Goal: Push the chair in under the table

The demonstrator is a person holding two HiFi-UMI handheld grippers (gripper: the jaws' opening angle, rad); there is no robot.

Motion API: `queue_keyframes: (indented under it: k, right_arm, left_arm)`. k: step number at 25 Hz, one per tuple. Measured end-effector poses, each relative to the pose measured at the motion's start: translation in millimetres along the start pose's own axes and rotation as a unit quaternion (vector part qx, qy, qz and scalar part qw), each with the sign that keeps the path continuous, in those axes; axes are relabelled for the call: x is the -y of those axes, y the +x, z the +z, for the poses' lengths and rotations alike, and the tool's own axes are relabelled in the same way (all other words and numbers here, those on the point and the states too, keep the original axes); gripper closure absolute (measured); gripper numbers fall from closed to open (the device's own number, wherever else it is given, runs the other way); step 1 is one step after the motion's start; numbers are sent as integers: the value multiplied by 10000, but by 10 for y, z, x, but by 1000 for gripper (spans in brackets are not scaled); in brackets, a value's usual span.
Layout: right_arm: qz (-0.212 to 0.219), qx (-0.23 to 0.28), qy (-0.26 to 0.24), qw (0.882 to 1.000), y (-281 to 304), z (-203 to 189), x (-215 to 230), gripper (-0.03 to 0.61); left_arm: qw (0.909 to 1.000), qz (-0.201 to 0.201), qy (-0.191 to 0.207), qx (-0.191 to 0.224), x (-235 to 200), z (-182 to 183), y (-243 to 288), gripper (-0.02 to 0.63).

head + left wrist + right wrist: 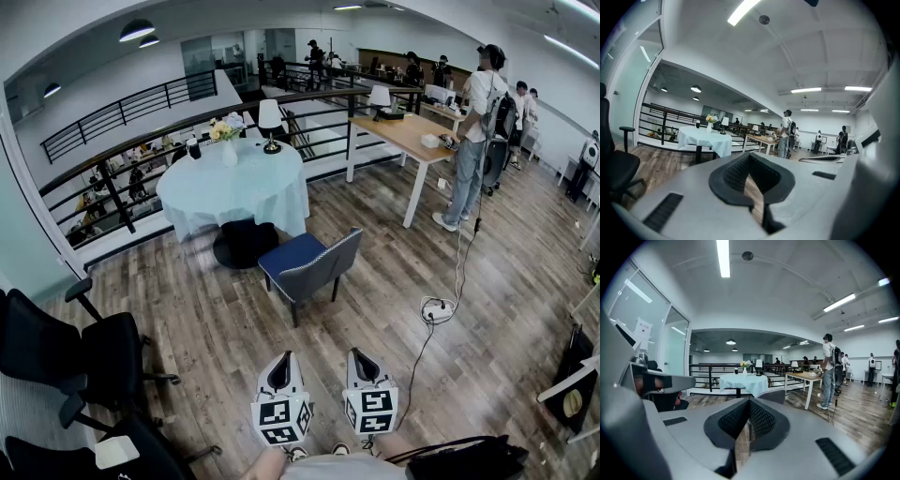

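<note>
At twelve o'clock, well ahead, the blue chair (309,265) sits pulled out from the round table (234,192), and the left claw (280,371) and right claw (364,367) are clenched empty, probably ready to push.

Left gripper (283,358), right gripper (362,356): pale grey shells, black ribbed pads (761,420); black-white marker cubes (281,419) behind fingers (292,380); shoes (298,454) possibly white.

Beneath the round surface draped in pale blue cloth (234,192), a black rounded shape (246,242) is too blurred to identify. On top, a small dark object (193,148) is too tiny to name. Well to its left, black office chairs (56,356) run off the picture's edge.
</note>
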State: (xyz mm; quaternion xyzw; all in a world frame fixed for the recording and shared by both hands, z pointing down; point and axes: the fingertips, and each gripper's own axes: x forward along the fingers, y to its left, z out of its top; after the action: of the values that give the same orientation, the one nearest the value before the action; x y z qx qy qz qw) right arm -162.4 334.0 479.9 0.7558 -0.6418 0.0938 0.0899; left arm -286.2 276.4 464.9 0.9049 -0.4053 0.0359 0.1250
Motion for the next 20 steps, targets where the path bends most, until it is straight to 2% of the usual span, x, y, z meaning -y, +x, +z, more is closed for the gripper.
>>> queue_keyframes:
  k: [12,20]
  right_arm:
    - [6,12,22,10000,14,1,-8,561]
    - [-163,-70,123,9998,112,-48,-170,561]
  left_arm:
    - [9999,17,134,-8,-1,19,-23,617]
    - [9996,-105,246,-95,-235,15,-59,617]
